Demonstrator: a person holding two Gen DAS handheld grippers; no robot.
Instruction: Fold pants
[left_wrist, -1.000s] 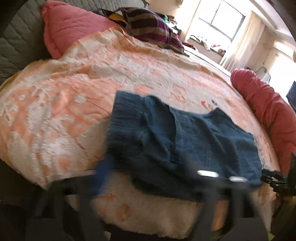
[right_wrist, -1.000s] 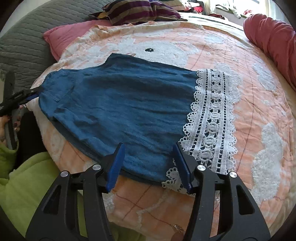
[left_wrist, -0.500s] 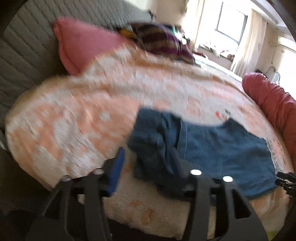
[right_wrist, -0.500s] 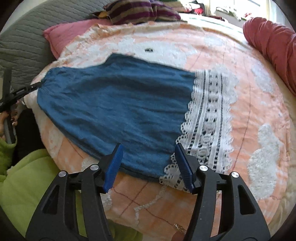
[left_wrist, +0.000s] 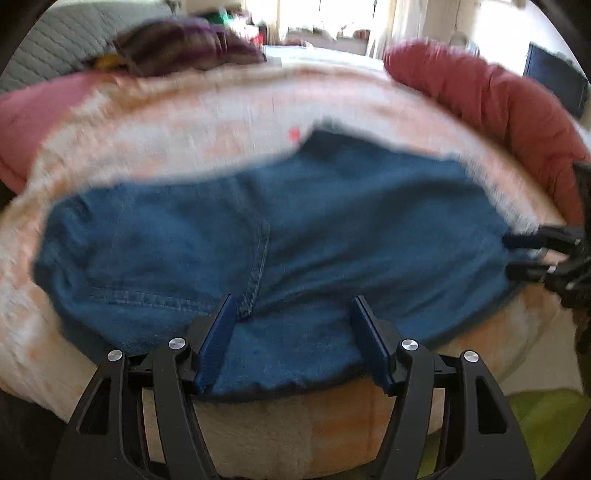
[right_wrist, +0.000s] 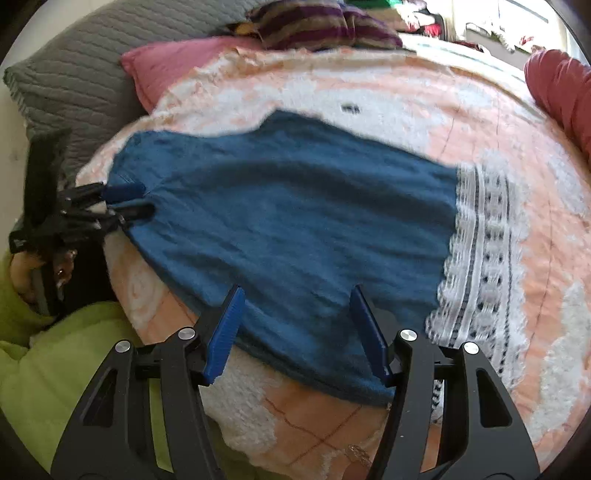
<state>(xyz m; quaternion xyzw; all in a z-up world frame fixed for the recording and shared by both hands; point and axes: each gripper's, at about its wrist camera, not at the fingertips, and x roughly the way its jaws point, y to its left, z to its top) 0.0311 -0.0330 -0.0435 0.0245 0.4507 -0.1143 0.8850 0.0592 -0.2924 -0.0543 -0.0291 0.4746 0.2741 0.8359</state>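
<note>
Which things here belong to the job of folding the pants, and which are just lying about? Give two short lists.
Part of the job:
pants
lace hem
left gripper, open
right gripper, open
blanket, the surface under the pants

Just lying about:
pink pillow
grey cushion
striped cloth
red bolster

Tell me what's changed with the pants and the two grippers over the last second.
The left gripper swung in over the near edge of the denim pants, jaws open with cloth between them; the bunched waist end has flattened out. The right gripper stays open over the near hem beside the lace trim, gripping nothing. The pants remain spread on the peach blanket.
</note>
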